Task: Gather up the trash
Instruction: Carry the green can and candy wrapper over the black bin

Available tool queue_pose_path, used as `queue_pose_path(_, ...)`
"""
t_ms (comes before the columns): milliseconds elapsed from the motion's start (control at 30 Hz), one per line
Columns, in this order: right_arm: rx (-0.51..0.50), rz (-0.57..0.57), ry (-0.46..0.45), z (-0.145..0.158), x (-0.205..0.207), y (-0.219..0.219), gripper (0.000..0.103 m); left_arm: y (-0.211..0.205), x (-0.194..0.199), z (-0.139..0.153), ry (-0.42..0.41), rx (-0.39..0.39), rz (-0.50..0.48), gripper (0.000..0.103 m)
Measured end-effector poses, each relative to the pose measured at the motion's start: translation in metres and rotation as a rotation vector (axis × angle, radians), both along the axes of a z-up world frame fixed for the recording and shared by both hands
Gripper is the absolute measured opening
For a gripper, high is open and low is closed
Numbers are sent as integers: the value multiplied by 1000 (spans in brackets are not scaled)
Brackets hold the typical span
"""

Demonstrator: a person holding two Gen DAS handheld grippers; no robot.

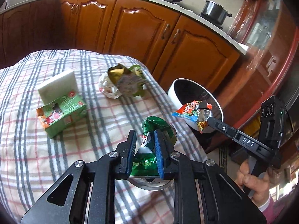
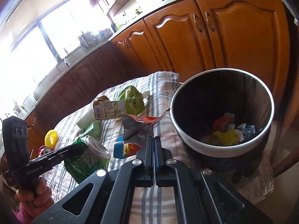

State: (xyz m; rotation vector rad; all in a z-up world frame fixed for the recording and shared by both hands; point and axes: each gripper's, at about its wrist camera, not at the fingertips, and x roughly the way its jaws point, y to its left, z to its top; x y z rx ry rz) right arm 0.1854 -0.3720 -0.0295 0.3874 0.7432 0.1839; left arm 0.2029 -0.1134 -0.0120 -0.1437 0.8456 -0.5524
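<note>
1. Hidden or cut off: the lower end of the green cup sits behind the left gripper in the left wrist view, and its printed label is too crumpled to read. The bin floor is dark (only scraps of red, yellow and blue-white litter show).
2. Left gripper: clamped on the green cup, blue pads pressing both sides of its foil wall.
3. Right gripper: jaws fully together, pinching the edge of a snack wrapper.
4. Green cup: shiny green film around a clear round rim, dented. In the right wrist view it lies tilted, open mouth toward the bin, long axis running left to right, above the checked cloth.
5. Snack wrapper: torn, silver inside, red, blue and orange outside. It hangs ahead of the fingertips, just beside the bin rim (touching or not, I cannot tell).
6. On the cloth: a green carton and a crumpled green pouch, well apart from both grippers.
</note>
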Motion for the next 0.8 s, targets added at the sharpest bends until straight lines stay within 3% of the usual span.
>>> queue_pose_path(800,-4,-137,-23,7,-14,-70,0,-88,18,22,-61,19,-115,17)
